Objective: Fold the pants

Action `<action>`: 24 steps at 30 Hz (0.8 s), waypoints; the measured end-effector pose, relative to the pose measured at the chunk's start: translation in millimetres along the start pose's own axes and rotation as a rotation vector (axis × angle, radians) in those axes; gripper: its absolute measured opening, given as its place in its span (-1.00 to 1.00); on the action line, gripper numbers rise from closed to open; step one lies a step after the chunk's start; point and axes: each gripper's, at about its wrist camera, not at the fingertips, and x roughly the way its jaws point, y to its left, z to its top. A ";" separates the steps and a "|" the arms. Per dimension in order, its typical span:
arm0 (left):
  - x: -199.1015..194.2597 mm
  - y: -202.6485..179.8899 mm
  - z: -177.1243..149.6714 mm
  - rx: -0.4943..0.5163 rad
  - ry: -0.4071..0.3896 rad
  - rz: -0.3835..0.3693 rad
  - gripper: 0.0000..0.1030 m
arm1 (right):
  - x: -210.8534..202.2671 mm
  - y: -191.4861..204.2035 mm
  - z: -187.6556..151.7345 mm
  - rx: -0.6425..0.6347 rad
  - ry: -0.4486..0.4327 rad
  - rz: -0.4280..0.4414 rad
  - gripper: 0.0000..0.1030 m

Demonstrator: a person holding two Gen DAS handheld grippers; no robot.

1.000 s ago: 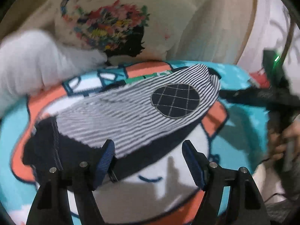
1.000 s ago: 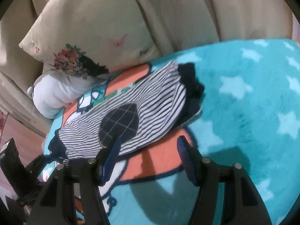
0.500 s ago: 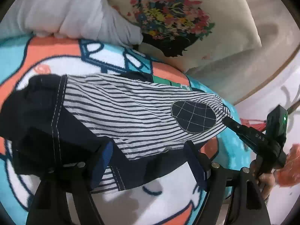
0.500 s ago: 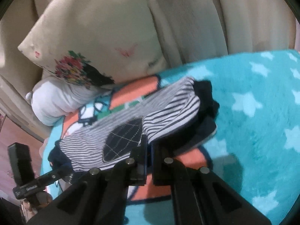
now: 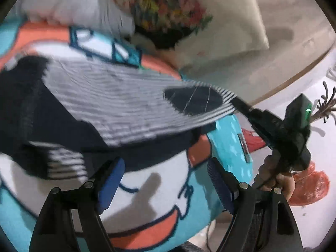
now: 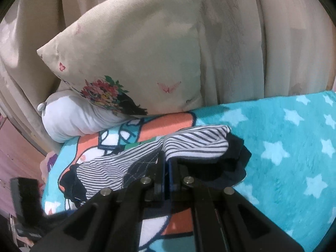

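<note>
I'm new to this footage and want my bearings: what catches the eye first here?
The striped pants with a dark round patch lie mid-frame on a bright turquoise cartoon blanket. The right gripper is shut on the pants, lifting a fold off the blanket, while the left gripper hangs open above the blanket. Behind, a cream floral pillow leans against the curtains.
</note>
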 end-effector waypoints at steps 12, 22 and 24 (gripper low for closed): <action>-14.2 24.0 76.4 -0.027 -0.222 0.268 0.38 | 4.1 14.3 15.6 -0.079 -0.020 -0.014 -0.95; 7.7 54.5 162.6 -0.069 -0.174 0.374 0.38 | 117.1 18.8 67.0 -0.126 0.027 -0.119 -0.74; -9.7 61.8 159.0 -0.113 -0.146 0.261 0.38 | 125.1 1.5 67.7 -0.070 0.042 -0.099 -0.32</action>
